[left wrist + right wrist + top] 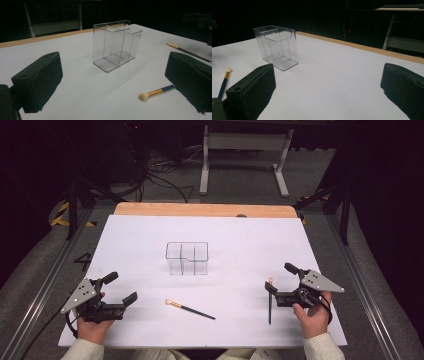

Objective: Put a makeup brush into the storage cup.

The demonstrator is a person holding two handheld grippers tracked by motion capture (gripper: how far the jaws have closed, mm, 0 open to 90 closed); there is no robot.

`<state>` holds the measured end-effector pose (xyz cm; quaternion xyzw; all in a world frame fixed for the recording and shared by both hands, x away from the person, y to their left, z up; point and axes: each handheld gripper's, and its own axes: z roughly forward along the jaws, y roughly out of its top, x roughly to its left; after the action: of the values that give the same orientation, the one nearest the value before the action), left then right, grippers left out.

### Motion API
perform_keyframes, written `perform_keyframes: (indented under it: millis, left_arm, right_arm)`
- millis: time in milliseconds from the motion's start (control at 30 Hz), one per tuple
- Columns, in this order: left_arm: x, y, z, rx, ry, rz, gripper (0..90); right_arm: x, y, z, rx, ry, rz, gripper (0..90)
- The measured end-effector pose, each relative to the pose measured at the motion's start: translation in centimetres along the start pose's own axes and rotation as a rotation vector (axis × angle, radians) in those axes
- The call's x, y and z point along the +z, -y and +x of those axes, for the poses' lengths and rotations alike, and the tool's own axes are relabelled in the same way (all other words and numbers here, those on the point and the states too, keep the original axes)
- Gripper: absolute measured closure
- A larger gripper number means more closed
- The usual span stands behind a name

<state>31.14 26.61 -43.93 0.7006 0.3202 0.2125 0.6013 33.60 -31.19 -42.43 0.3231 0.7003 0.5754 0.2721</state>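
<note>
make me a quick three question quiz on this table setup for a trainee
1. True or false: the clear box holds a brush.
2. How many brushes lie on the white table?
3. Which tool is nearer the brush that points away from the person: A) left tool B) right tool?

Key:
1. False, it is empty.
2. Two; the other brush lies in front of the box.
3. B. Both tools are open and hold nothing.

No readable text, labels, brands, numbers or signs anywhere on the table or surroundings
</note>
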Motion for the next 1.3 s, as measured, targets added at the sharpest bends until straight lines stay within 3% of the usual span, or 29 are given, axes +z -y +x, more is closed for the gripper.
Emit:
perform_keyframes:
  millis: [600, 1300]
  left_arm:
    - [0.1, 0.1, 0.0, -0.005, 0.0, 0.002, 2.1]
    - [0.3, 0.3, 0.2, -0.02, 0.002, 0.01, 2.1]
  right_arm:
    - [0.0, -0.2, 0.0, 0.007, -0.005, 0.001, 0.4]
    - [-0.1, -3.6, -0.1, -0.013, -0.008, -0.026, 0.3]
